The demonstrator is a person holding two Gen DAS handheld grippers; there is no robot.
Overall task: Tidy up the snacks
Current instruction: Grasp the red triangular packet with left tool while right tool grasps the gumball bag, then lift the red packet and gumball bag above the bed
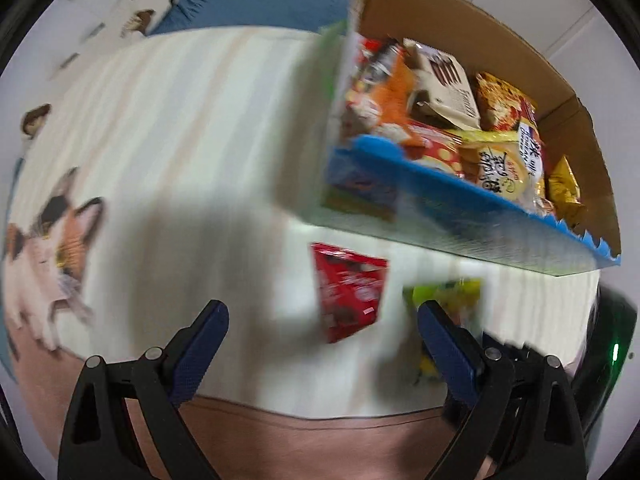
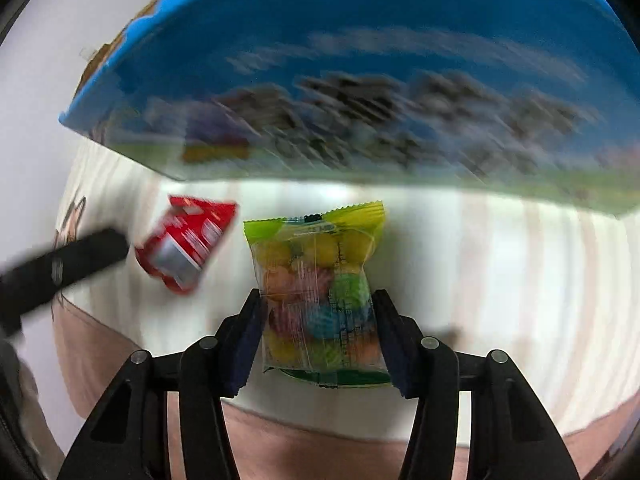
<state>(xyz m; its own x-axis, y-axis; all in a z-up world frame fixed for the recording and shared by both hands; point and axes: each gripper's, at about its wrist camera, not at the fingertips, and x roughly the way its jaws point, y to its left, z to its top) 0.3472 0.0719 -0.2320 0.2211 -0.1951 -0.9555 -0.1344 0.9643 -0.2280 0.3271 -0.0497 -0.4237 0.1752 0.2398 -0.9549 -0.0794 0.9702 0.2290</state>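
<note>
Candy bag (image 2: 318, 296) between right gripper (image 2: 320, 316) jaws; left gripper (image 1: 320, 344) agape

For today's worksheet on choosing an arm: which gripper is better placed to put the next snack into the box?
Right. The right gripper already has the candy bag between its fingers, just below the box. The left gripper is open and empty, with the red packet lying loose ahead of it.

Left gripper (image 1: 322, 320) spread wide, empty — right gripper (image 2: 316, 308) seemingly clamped, fingers pressed inward on something.
</note>
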